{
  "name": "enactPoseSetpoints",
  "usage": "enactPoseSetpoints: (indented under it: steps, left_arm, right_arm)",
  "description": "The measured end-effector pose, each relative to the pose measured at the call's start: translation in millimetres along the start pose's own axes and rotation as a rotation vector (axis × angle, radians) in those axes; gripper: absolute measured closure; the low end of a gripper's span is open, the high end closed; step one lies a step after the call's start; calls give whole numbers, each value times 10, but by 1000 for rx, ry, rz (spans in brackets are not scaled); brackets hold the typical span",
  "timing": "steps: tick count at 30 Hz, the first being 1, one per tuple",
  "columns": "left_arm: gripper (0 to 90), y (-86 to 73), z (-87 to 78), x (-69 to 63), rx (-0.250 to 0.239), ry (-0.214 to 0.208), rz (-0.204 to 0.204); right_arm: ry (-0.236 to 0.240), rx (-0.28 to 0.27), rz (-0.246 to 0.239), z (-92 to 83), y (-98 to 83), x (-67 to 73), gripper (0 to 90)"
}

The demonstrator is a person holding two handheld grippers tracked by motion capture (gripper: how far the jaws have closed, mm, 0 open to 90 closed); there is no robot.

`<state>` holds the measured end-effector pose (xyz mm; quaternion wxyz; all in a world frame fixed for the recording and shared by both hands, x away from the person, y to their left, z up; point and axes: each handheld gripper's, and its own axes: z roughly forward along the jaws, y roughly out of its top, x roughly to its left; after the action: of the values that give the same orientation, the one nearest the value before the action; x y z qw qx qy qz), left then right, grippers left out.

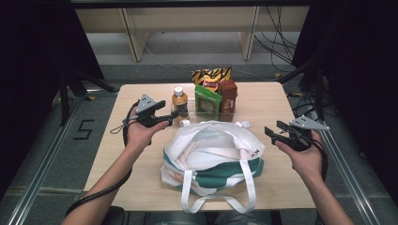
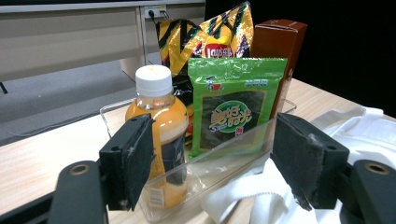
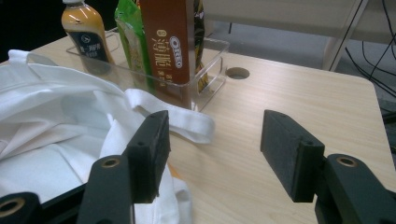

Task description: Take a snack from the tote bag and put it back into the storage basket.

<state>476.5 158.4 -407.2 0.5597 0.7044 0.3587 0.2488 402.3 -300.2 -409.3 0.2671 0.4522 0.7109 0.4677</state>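
Reaching toward the clear plastic tray (image 2: 224,158), the left gripper (image 1: 164,114) stands released, its jaws wide apart with nothing between the pads, the bottle (image 2: 161,140) just ahead of them. The bottle stands upright at the tray's left end, a smooth round plastic body of orange drink with a white screw cap. I judge it the heaviest and most slippery thing there: take it across the body below the shoulder, squarely, since the label film could slide. To the bottle's right in the tray stand a green seaweed packet (image 2: 233,107), thin, crinkly and light; behind it a yellow and black crisp bag (image 2: 205,32), puffy and easily crushed; and a brown biscuit box (image 3: 168,46), stiff card with flat faces, the easiest to pinch. In front of the tray lies the white and green cloth bag (image 1: 211,154), soft and limp, mouth slumped open, handles trailing over the wooden surface (image 1: 272,108). The right gripper (image 1: 277,132) hovers beside the bag, likewise released and empty.
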Motion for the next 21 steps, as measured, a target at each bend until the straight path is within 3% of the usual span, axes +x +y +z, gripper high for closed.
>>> enactPoseSetpoints:
  steps: [3,7,8,13,16,17,21]
  left_arm:
    - [290,-48,-52,-9,8,5,-1]
    - [290,-102,-105,-23,13,4,-3]
    - [290,-112,-119,-24,10,-1,-1]
    - [290,-144,-195,-44,11,1,-4]
    - [289,-159,-264,-65,-4,-7,-16]
    - [288,-164,-277,-70,-9,-10,-22]
    - [288,-182,-341,-89,-12,-11,-14]
  right_arm:
    - [9,1,17,-1,0,5,429]
    - [-2,-7,-13,-3,7,-17,429]
    - [-11,-32,-12,13,1,-12,429]
    - [2,-3,20,4,-1,4,429]
    - [-2,-2,-8,-6,9,-14,429]
    - [-13,-24,16,7,0,8,429]
    - [-2,-10,11,-3,10,7,429]
